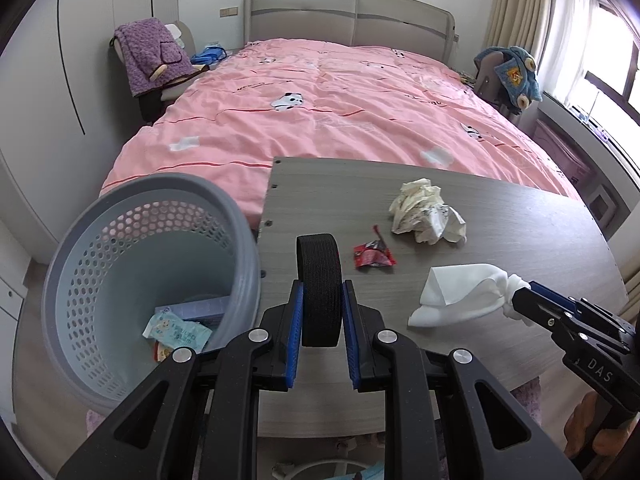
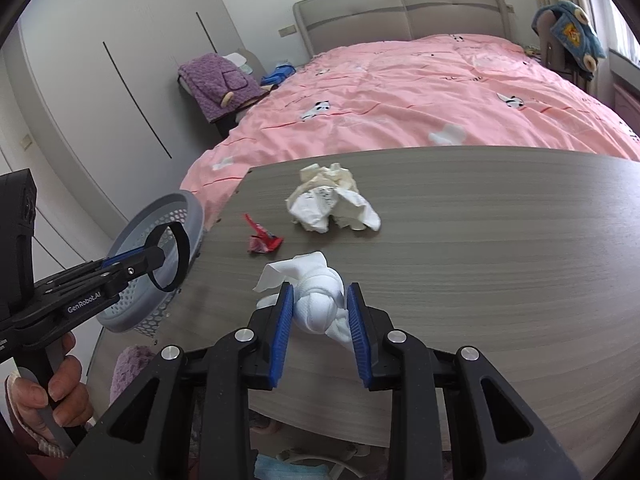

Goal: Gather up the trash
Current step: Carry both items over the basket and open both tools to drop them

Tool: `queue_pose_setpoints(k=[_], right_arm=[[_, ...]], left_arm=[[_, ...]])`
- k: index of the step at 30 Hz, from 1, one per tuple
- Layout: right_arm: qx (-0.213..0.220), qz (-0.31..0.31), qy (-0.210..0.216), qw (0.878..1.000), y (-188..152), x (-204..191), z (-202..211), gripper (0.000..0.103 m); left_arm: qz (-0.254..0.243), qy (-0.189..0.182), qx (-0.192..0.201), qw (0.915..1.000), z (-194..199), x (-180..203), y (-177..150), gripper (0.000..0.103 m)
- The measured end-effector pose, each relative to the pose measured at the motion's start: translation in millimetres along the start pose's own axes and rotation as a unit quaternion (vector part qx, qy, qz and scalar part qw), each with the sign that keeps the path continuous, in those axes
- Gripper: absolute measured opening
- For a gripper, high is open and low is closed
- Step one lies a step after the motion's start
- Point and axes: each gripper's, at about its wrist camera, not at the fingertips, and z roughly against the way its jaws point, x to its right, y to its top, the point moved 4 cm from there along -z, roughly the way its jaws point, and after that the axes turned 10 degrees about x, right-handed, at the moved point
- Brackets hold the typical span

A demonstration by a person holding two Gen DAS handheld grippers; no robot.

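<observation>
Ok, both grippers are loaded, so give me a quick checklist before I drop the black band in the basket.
1. Left gripper shut on the black elastic band: ok.
2. Right gripper shut on the white tissue: ok.
3. Grey basket open at the top, with room above the wrappers at its bottom: ok.
4. Band over the basket opening: not ok; in the left wrist view it sits over the table edge, beside the rim.
5. Table cleared: not ok; the red wrapper and the crumpled paper remain.
6. Tissue lifted off the table: cannot tell.
</observation>
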Motion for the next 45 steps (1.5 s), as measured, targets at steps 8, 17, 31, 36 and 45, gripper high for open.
queue_pose_setpoints(k=[8, 17, 31, 36, 45], right_arm=[[0.003, 0.021, 0.019, 1.0, 9, -35, -8, 0.027], [-0.001, 0.047, 0.049, 0.998, 24, -81, -34, 0.027], [-0.024, 0.086, 0.097, 0.991, 44, -164, -93, 0.027], [-0.047, 0.096, 0.113, 0.988, 39, -189, -123, 0.027], [-0.08, 0.106, 0.122, 0.984, 23, -209, -158, 0.027]], left_arm=[[0.017, 0.019, 0.012, 0.9996, 12, -30, -3, 0.019], [0.042, 0.052, 0.015, 0.9976, 13, -73, -5, 0.019], [0.083, 0.091, 0.001, 0.9924, -1, -143, -9, 0.019], [0.095, 0.101, -0.011, 0.9902, -12, -164, -14, 0.019], [0.101, 0.122, -0.029, 0.987, -26, -191, -23, 0.019]])
